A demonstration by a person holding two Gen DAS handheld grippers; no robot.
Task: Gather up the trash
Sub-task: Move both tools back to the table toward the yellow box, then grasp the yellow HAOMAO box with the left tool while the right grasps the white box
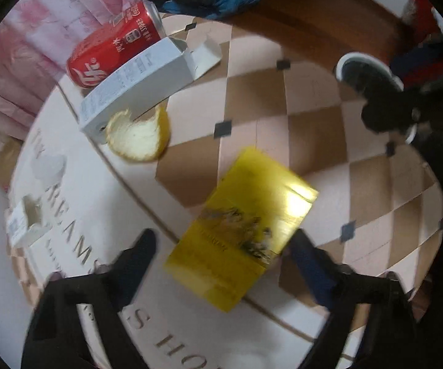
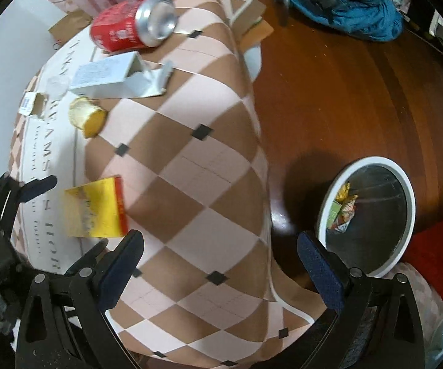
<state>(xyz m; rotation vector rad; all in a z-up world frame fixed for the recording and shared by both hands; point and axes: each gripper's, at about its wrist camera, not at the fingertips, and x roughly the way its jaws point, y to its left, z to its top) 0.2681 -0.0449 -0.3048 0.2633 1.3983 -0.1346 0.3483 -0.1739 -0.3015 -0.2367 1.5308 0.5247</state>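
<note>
A yellow box [image 1: 243,230] lies on the checkered tablecloth [image 1: 313,129], between the fingers of my open left gripper [image 1: 221,246], which do not touch it. It also shows in the right wrist view [image 2: 95,207], with a left finger [image 2: 37,186] beside it. Further off lie an orange peel [image 1: 138,138], a white carton [image 1: 135,83] and a red soda can [image 1: 114,46]. My right gripper [image 2: 221,264] is open and empty over the table's edge. A white-rimmed trash bin [image 2: 372,215] stands on the floor with some wrappers inside.
A small white torn box [image 1: 25,224] and a white cap [image 1: 49,166] lie near the table's left side. A blue bag [image 2: 344,3] lies on the wooden floor [image 2: 344,92]. Pink curtains [image 1: 37,46] hang behind the table.
</note>
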